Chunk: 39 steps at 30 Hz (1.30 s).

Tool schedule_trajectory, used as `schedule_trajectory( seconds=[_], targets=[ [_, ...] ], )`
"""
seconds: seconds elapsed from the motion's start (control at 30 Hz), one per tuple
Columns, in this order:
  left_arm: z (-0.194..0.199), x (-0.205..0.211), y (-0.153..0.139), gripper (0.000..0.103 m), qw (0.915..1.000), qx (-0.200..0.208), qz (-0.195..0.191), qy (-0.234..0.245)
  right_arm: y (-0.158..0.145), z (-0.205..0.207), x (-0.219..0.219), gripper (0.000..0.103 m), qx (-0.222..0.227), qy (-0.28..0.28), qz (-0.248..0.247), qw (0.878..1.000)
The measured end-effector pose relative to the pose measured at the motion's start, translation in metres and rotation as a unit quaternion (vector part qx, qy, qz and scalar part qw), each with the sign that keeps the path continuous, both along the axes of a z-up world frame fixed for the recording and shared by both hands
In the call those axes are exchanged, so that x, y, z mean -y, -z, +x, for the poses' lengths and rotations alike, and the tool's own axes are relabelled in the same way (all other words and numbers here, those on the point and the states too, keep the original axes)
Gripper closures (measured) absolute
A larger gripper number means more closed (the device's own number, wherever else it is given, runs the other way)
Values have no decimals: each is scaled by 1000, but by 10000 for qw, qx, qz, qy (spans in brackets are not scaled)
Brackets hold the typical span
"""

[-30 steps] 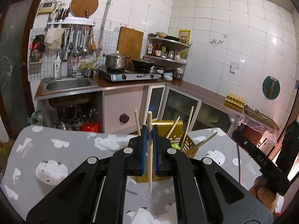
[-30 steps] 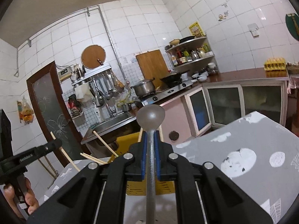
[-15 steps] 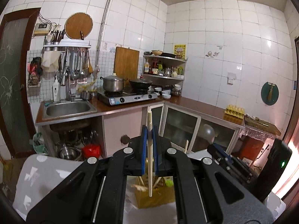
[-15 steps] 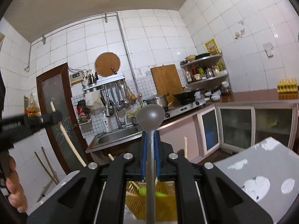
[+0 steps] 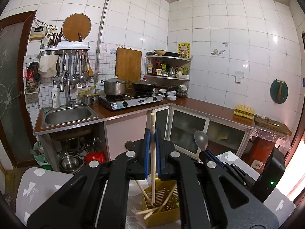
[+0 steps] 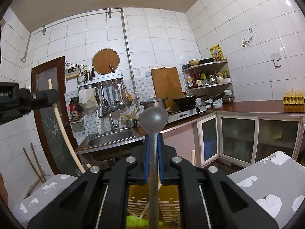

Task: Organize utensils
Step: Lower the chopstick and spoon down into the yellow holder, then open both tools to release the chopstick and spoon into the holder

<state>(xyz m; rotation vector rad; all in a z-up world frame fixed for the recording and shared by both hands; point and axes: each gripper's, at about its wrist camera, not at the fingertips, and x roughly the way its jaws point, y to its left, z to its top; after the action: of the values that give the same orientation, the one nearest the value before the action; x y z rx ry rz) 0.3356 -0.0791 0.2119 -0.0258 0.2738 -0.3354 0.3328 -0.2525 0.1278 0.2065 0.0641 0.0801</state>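
Right up close, the left gripper (image 5: 152, 152) has its blue-padded jaws clamped tight on a pale wooden chopstick (image 5: 153, 143), which stands upright between the pads, top end poking above them and lower end hanging down over the yellow slatted plastic utensil basket (image 5: 165, 206). The right gripper (image 6: 152, 158) is closed just as firmly on the grey metal spoon (image 6: 153, 118), handle pinched between the pads, round bowl standing up above the jaws. Both tools are side by side above the basket: from the left wrist view the spoon's bowl rises just to the right of the chopstick, and from the right wrist view the left tool reaches in at the left edge with its chopstick hanging downward. Down in the basket, several more wooden chopsticks (image 5: 167, 198) lean crosswise, and something bright green (image 6: 136, 221) lies at the bottom; what it is, I cannot tell. The basket sits on a grey tablecloth with white shapes (image 6: 266, 183). Beyond the table runs the dark red kitchen counter (image 5: 205, 106), with a stainless steel sink (image 5: 67, 114) at the left, then a two-burner gas stove (image 5: 131, 101) carrying a lidded steel pot (image 5: 115, 87) and a black wok (image 5: 144, 85). Further right along the counter sits a yellow tray of eggs (image 5: 244, 110). On the white tiled wall behind, ladles hang from a metal rack (image 5: 76, 70), a rectangular wooden cutting board (image 5: 128, 63) leans upright, and a corner shelf of bottles (image 5: 167, 68) fills the angle.
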Motion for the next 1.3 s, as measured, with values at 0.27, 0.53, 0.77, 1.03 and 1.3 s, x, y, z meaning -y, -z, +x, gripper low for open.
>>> schedule_trajectory(
  seconds=[0.27,0.53,0.77,1.03,1.3],
  targets=[
    [21,2,23,99,9998,-170,-18,33,15,15,-6,95,204,222,-238,9993],
    [29,-3,40,99,9995,-290,-85,70,21,15,-20,95,514,418,-558,9962],
    [34,-3,53,98,9991,-418,-51,54,20,14,-30,95,574,508,-877,9932],
    [33,-3,60,98,9985,-547,51,12,15,14,-18,94,281,480,-773,9955],
    [15,-19,48,41,9986,-490,-106,-143,-3,-14,-2,44,231,577,-656,9959]
  ],
)
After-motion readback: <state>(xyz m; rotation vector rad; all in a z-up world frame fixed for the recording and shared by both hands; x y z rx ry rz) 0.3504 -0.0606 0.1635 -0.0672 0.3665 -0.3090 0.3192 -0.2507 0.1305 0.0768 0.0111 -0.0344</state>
